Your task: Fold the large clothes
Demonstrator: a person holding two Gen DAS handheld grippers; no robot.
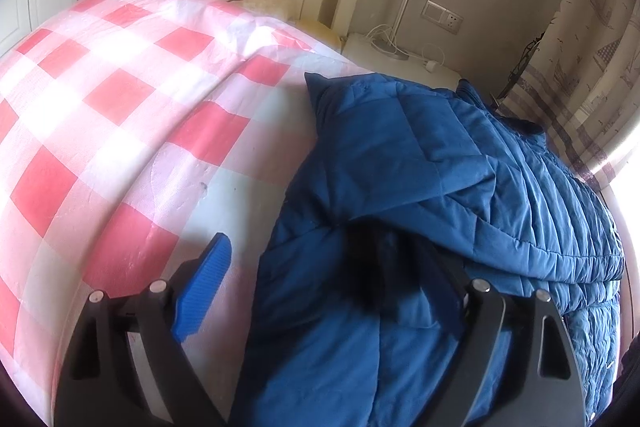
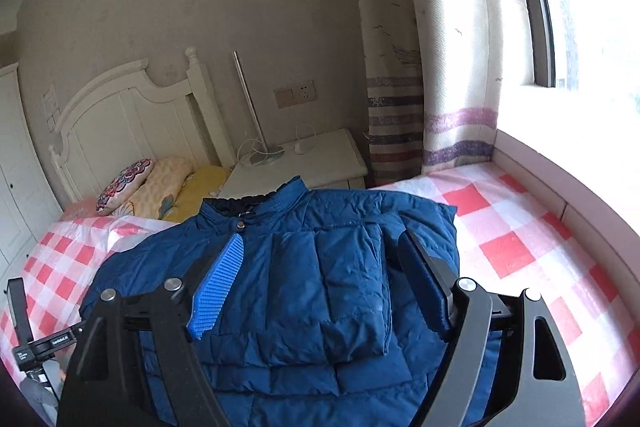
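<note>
A blue quilted jacket point(image 2: 320, 267) lies front-up on the bed, collar point(image 2: 256, 205) toward the bedside cabinet, with a sleeve folded across its chest. My right gripper point(image 2: 320, 287) hovers open just above the chest, its blue fingers point(image 2: 218, 291) wide apart and holding nothing. In the left wrist view the jacket point(image 1: 420, 167) fills the right half. My left gripper point(image 1: 304, 275) is open at the jacket's edge. One of its fingers point(image 1: 208, 283) is over the sheet. The other is dark and partly buried under a fold.
The bed has a pink and white checked sheet point(image 1: 120, 99). Pillows point(image 2: 160, 187) lie at the white headboard point(image 2: 132, 123). A white bedside cabinet point(image 2: 304, 163) carries a lamp and cables. A curtain point(image 2: 432, 67) and window ledge border the right side. A black bracket point(image 2: 20, 327) shows at the left edge.
</note>
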